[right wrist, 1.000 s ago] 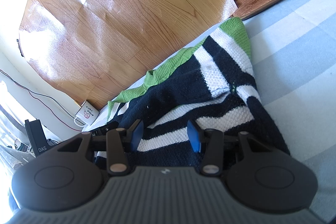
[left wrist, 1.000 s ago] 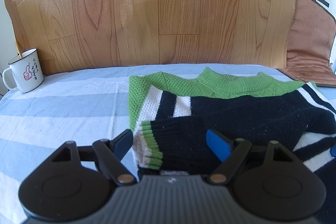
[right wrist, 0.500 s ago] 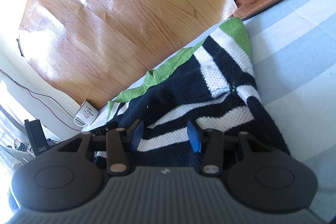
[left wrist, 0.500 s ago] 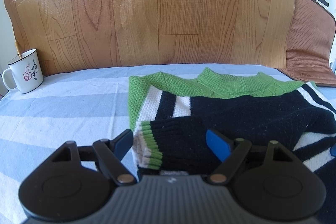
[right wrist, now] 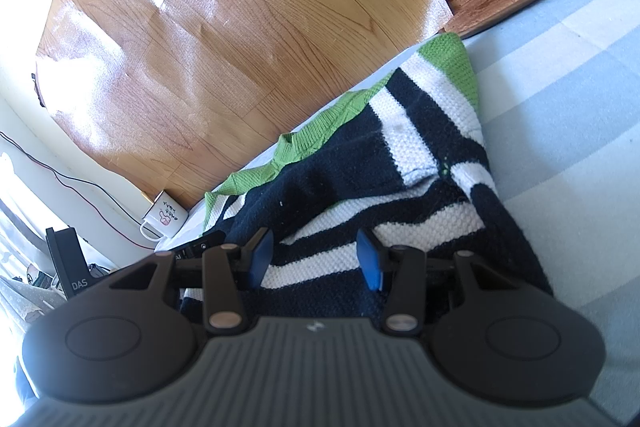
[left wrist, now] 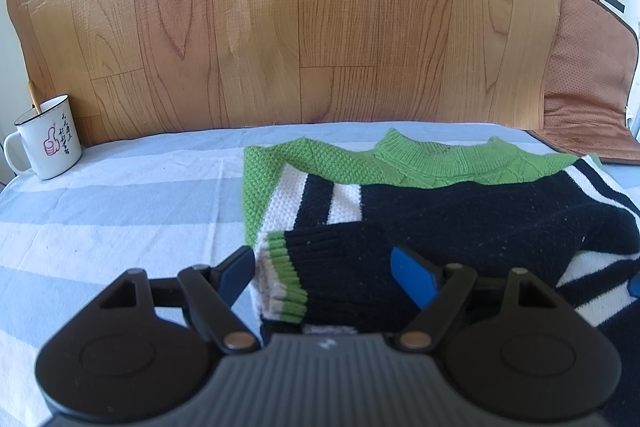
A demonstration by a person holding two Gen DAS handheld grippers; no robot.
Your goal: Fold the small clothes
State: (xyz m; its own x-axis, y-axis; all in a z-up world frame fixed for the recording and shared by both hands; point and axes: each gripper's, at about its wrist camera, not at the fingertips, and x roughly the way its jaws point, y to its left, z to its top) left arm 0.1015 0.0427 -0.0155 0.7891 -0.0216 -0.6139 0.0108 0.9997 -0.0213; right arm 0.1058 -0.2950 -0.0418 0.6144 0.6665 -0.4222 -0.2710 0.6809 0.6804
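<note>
Nothing has moved since the earlier frames: both views match them, sweater and grippers alike. One sweater [left wrist: 460, 215], knitted in black, white and green, lies on a bed sheet [left wrist: 120, 211] striped pale blue and white, its green collar at 12 o'clock in the left wrist view and its black sleeve folded across the body toward 7 o'clock, the cuff [left wrist: 282, 275] ending in green and white ribbing. Two grippers are in play, one per view. Left gripper [left wrist: 328, 273] sits at 6 o'clock with its jaws spread wide on either side of the cuff; the left blue pad lies just beside the ribbing and the right one over the black knit, neither pressing, so the jaws are released. Right gripper [right wrist: 316, 259] hangs over the striped lower part of the sweater [right wrist: 400, 187] at 6 o'clock of its view, jaws about half apart with black and white knit showing between the two pads; whether the pads pinch any fabric cannot be told. One white mug [left wrist: 46, 137] with a thumbs-up drawing stands at 9 o'clock in the left view, well apart from the sweater, with a stick leaning inside it; the same mug [right wrist: 164, 217] shows small at 8 o'clock in the right view. One wood-grain board [left wrist: 280, 19] rises behind the bed from 10 to 2 o'clock, and one brown perforated mat [left wrist: 588, 95] leans at 3 o'clock beside it.
</note>
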